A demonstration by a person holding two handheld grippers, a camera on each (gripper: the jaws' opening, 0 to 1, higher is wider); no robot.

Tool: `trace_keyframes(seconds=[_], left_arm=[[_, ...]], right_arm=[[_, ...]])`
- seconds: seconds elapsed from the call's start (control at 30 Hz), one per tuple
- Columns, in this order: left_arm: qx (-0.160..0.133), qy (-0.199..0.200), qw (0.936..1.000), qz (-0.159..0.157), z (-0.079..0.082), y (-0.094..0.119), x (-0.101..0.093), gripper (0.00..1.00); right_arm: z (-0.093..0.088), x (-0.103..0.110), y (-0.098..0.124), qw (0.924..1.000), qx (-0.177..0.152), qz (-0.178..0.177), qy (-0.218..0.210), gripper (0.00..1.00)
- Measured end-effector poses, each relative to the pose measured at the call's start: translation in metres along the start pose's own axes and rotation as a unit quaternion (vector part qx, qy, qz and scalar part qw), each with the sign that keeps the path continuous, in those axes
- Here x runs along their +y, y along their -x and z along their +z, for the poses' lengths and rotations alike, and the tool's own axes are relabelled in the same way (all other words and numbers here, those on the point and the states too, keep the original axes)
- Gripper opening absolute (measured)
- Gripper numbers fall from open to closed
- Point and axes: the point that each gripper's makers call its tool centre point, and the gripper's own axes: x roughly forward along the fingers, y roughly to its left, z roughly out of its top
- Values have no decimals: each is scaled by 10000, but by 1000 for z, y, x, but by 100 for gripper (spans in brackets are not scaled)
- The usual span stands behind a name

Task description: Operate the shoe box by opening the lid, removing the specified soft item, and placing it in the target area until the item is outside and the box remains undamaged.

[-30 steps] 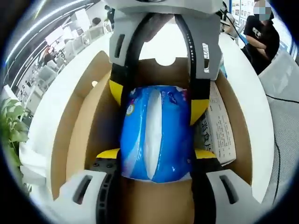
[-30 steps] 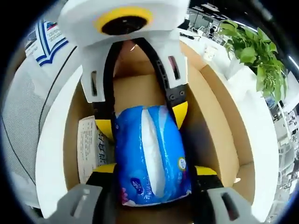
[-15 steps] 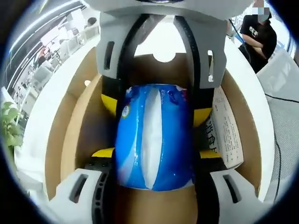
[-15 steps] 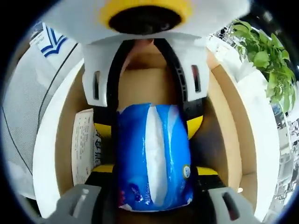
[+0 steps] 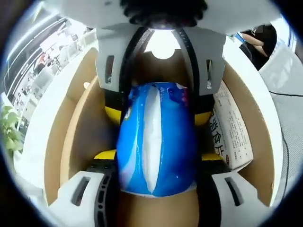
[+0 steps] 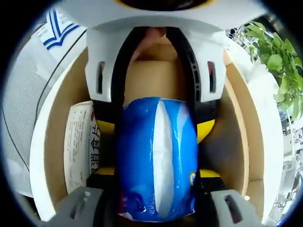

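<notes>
The blue tissue pack (image 5: 156,139) sits above the floor of the open shoe box (image 5: 59,142), pinched from opposite ends: the left tool (image 5: 156,163) closed on the near end, the right tool (image 6: 156,177) on the other. My guess is the risk lies in uneven lifting: the soft pack could buckle and slip free, or a tool could catch a cardboard wall and tear it. A printed paper packet (image 6: 78,142) lies in the box beside the pack.

Blue pack (image 5: 156,139) hides box floor; printed sheet (image 6: 78,142) text unreadable
</notes>
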Motion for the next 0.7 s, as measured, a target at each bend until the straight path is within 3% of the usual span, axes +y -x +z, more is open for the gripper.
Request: trace_keyframes(seconds=[0.43,0.7], left_arm=[[-38,-37,10000,38,3,8,0,48],[-38,-69,10000,54,4,16,-3,44]], right_arm=[[5,3,8,9998,-185,-88,-84,44],[11,7,14,9991,-379,-153,-133,40]])
